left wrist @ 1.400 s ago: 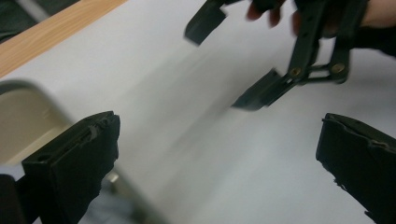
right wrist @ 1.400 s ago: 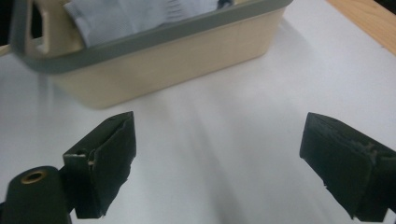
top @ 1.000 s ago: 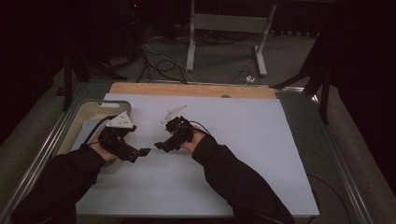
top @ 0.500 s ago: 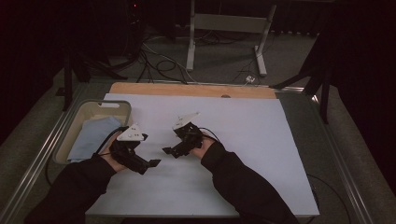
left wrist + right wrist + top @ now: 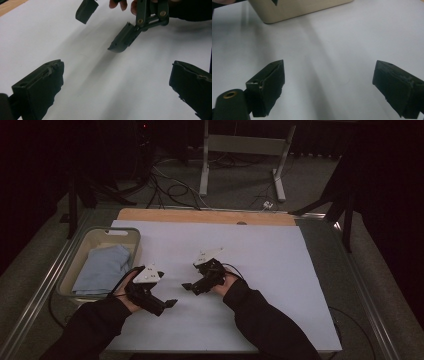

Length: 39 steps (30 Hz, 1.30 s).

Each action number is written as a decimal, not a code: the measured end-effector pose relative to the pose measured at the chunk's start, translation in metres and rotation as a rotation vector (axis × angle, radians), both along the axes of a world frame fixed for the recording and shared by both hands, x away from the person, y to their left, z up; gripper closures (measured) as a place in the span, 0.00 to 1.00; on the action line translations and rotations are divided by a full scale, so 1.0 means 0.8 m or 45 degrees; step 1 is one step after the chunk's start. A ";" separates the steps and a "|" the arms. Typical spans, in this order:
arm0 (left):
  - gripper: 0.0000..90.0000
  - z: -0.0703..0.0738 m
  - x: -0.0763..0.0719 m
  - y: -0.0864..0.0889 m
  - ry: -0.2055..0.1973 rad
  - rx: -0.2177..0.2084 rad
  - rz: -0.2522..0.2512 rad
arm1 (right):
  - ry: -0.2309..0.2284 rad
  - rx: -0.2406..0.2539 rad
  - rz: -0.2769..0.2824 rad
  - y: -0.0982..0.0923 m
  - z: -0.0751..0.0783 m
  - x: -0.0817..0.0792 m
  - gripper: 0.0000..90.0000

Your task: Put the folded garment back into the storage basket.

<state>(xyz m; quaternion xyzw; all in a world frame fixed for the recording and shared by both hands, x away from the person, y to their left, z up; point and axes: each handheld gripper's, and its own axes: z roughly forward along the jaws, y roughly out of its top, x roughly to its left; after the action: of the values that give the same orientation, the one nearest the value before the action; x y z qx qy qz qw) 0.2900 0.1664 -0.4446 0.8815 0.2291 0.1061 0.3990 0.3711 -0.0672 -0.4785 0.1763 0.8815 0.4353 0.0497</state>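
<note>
Change: we have drawn both hands back toward six o'clock, away from the beige plastic bin (image 5: 131,236)
Cloth: folded pale-blue cloth (image 5: 102,268) lies in the bin, at nine o'clock on the white worktop (image 5: 280,265)
Left gripper (image 5: 167,304): fingers apart, empty
Right gripper (image 5: 189,287): fingers apart, empty; we judge the cloth delivered

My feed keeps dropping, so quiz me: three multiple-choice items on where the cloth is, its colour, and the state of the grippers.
1. Where does the cloth lie?
A. in the bin at the table's left
B. on the white sheet
C. in the right gripper

2. What colour is it?
A. red
B. light blue
C. black

3. How are the left gripper and right gripper set?
A. both shut on the cloth
B. one shut
C. both open and holding nothing

Key: 1 A, the high view shows it folded inside the bin; 2 B, it looks pale blue; 3 C, each gripper view shows bare white sheet between spread jaws.
</note>
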 end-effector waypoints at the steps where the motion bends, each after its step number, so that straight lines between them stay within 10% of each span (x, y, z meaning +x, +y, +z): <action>1: 0.00 -0.002 -0.002 0.000 -0.004 -0.003 -0.012 | 0.005 0.002 0.001 -0.002 -0.001 -0.001 0.12; 39: 0.00 -0.041 -0.030 0.021 -0.005 0.010 -0.011 | 0.000 0.031 -0.030 -0.102 -0.028 -0.040 0.11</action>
<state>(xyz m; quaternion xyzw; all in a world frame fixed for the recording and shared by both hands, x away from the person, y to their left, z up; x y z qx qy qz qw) 0.2657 0.1834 -0.4772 0.8839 0.2240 0.1069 0.3964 0.3389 -0.1488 -0.5005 0.1874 0.8739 0.4455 0.0526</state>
